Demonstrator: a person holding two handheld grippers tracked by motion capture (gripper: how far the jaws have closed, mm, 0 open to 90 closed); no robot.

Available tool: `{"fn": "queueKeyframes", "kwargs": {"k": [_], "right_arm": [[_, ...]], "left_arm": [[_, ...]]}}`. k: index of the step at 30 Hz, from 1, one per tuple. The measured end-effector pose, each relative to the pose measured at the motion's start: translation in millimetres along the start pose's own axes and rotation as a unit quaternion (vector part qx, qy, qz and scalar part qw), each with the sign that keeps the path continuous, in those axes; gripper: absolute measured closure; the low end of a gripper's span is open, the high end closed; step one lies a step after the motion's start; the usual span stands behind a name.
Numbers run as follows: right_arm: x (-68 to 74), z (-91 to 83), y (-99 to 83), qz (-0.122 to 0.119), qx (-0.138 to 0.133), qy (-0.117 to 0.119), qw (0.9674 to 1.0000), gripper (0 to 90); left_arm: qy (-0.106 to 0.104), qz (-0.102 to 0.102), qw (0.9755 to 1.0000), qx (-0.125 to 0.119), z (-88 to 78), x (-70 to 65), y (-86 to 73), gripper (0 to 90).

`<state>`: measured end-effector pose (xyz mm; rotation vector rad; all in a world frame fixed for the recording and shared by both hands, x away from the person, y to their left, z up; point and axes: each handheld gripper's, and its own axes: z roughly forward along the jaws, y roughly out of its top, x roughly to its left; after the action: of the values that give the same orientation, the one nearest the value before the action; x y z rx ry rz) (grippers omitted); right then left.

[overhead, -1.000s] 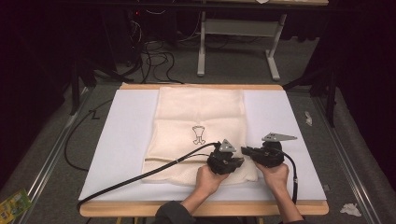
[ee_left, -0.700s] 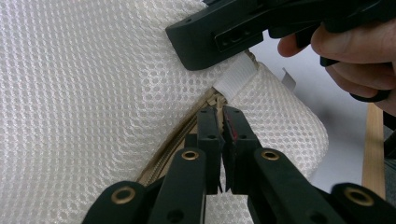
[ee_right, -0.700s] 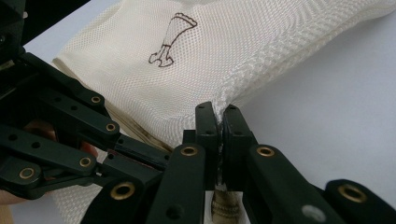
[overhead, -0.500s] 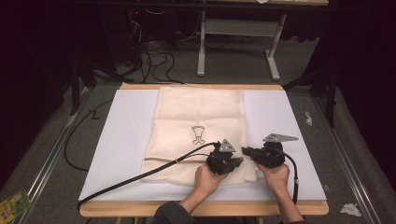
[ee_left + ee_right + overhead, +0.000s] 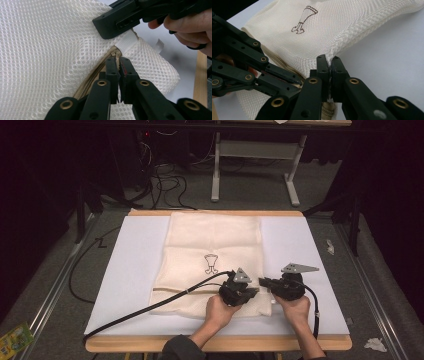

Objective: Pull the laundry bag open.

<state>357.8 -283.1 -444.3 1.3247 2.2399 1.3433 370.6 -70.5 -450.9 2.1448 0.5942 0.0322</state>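
On the white mat (image 5: 125, 270) covering the desk (image 5: 210, 344) lies a cream mesh laundry bag (image 5: 215, 240), flat, with a small dark printed emblem (image 5: 211, 263) near its middle and its zipper (image 5: 96, 72) running along the near edge. Left claw (image 5: 119, 65): jaws pinched together on the zipper pull at the zipper's end, beside a white fabric tab (image 5: 127, 42). Right claw (image 5: 330, 65): jaws clamped on the bag's mesh corner, cloth bunched up between the pads. High view: both claws sit close together at the bag's near right corner, left claw (image 5: 252, 292), right claw (image 5: 264, 283), a hand behind each. Black cable (image 5: 150, 307) trails left across the bag and mat. Grey floor (image 5: 45, 285) around the desk.
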Motion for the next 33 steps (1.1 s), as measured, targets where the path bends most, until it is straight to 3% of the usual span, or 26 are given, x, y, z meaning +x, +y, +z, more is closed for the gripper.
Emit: {"fn": "queueKeyframes", "kwargs": {"k": [9, 12, 22, 33], "right_arm": [[1.0, 0.8, -0.4, -0.003, 0.0, 0.002, 1.0, 88.7], [2.7, -0.3, -0.3, -0.007, -0.004, -0.002, 1.0, 88.7], [2.6, 1.4, -0.3, -0.005, -0.001, 0.001, 1.0, 88.7], [1.9, -0.4, -0.5, -0.008, -0.002, 0.0, 1.0, 88.8]], "left_arm": [[0.006, 0.005, 1.0, 0.0, -2.5, 0.3, -0.9, 87.0], [0.002, -0.002, 1.0, -0.004, -5.3, 3.9, 0.9, 87.0], [0.005, 0.001, 1.0, 0.008, -3.4, 2.5, -1.8, 87.2], [0.026, 0.002, 0.9995, 0.019, -7.4, 3.5, -3.5, 87.3]]}}
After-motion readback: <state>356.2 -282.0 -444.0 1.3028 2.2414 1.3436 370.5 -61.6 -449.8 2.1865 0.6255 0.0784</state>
